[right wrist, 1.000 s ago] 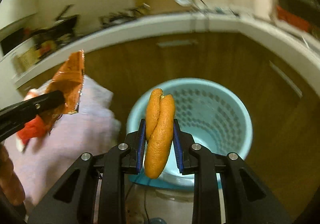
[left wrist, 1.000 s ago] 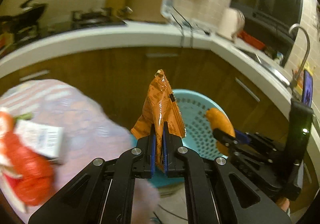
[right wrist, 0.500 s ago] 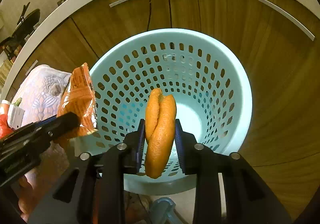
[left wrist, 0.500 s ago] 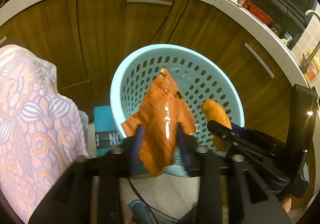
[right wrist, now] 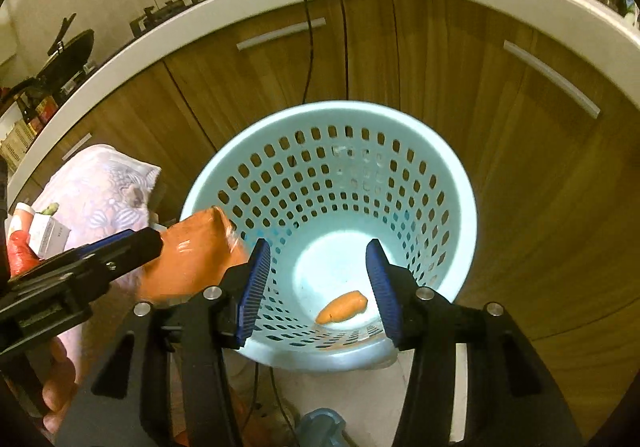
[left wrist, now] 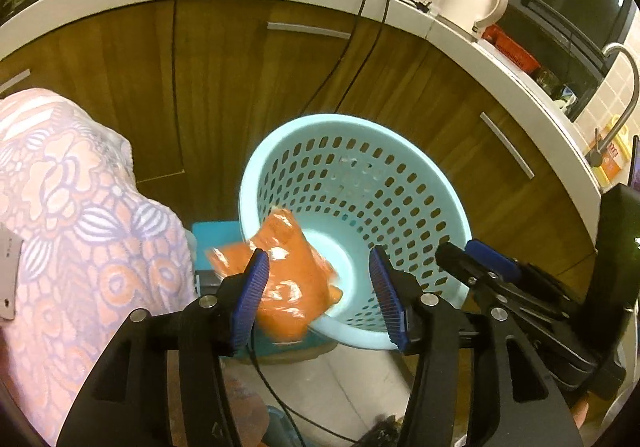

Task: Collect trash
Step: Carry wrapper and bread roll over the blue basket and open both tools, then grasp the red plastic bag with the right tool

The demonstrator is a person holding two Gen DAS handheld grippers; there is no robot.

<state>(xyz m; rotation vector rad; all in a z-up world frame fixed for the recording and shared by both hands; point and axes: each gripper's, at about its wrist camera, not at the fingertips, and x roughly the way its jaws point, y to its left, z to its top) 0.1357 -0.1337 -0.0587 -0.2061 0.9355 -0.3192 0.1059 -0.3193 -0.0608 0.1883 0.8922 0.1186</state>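
Dropping stage: both pieces of trash are out of the grippers; by my reading one has landed and one is on its way in.
Counter (right wrist: pixel 248 7): white edge curving above brown cabinet doors, behind everything; it carries none of the trash in question.
Patterned cloth (left wrist: pixel 80 227): drapes on the left, beside the basket, with more litter showing at its far edge in the right wrist view.
Basket (right wrist: pixel 460 183): pale blue, perforated, mouth facing both cameras, directly below and ahead of both pairs of fingers.
Left gripper (left wrist: pixel 320 295): fingers apart, having just been opening; nothing pressed by the pads.
Right gripper (right wrist: pixel 316 287): fingers apart too, likewise just opened, with nothing between them.
Orange wrapper (left wrist: pixel 288 287): blurred, loose, crossing the basket's near left rim; it sits toward the left finger of the left gripper, and whether it clears the rim I cannot tell.
Orange peel (right wrist: pixel 342 307): on the basket floor, near wall, long axis running across the view, slightly tilted, below the right fingers.
Deciding relation: the wrapper lies left of the basket's centre, straddling the rim, nearest the left hand.
Risk, as I judge it: the wrapper could catch on the rim and slide outside.
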